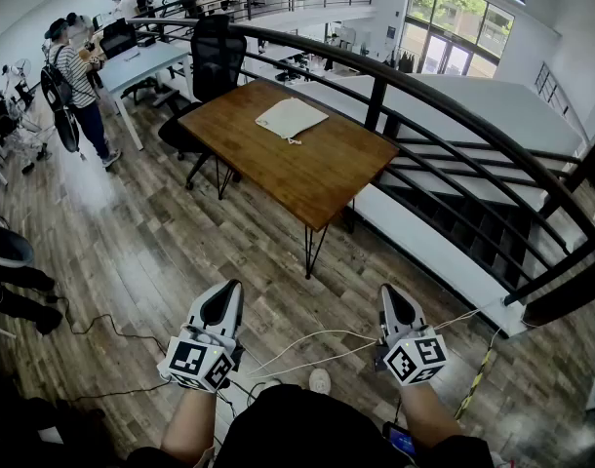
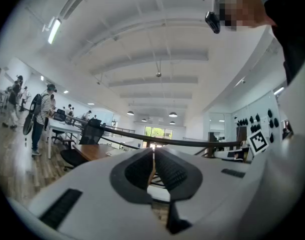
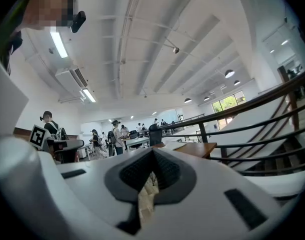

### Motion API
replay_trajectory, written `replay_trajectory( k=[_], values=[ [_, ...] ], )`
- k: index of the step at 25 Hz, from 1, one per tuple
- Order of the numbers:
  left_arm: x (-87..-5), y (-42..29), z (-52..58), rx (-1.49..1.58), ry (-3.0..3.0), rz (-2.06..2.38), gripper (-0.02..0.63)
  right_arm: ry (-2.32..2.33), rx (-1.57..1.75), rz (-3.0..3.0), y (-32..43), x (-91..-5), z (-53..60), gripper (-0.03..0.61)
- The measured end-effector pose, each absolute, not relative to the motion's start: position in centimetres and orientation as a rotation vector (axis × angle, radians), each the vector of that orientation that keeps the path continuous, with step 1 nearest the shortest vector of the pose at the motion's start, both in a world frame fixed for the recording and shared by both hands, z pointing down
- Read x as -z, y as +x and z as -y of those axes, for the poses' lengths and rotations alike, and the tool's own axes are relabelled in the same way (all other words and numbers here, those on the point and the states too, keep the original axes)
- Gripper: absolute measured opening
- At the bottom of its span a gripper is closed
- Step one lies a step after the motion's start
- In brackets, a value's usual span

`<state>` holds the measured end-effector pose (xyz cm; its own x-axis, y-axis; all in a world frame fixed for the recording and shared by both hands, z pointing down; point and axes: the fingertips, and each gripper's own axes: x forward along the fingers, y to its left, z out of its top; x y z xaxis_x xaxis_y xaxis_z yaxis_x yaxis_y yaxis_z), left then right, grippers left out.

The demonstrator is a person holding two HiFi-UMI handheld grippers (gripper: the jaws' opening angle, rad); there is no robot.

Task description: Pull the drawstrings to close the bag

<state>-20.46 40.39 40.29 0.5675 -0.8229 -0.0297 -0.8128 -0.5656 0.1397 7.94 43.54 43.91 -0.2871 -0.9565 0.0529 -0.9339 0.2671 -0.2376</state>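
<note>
Bag (image 1: 291, 118) on bench (image 1: 337, 178), 12 o'clock: likely light, limp; take drawstrings (image 1: 294, 141) at 6 o'clock edge. Left tool (image 1: 223, 298), right tool (image 1: 395, 300) clenched, empty.

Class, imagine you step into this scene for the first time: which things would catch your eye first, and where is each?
A wooden table stands ahead in the middle of the head view, with a pale cloth bag lying flat on its far part. A curved black railing sweeps past the table's right side. Low in front, the left tool and right tool are both shut, empty and well short of the bag.
</note>
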Motion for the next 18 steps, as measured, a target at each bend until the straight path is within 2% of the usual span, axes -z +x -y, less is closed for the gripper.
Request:
replay_trajectory(
  k=[18],
  values=[
    [-39.8,-17.7,-40.1,0.151,2.660,1.430,0.021,-1.653,0.301,-2.471,8.6,-42.7,-41.5,-0.006]
  ],
)
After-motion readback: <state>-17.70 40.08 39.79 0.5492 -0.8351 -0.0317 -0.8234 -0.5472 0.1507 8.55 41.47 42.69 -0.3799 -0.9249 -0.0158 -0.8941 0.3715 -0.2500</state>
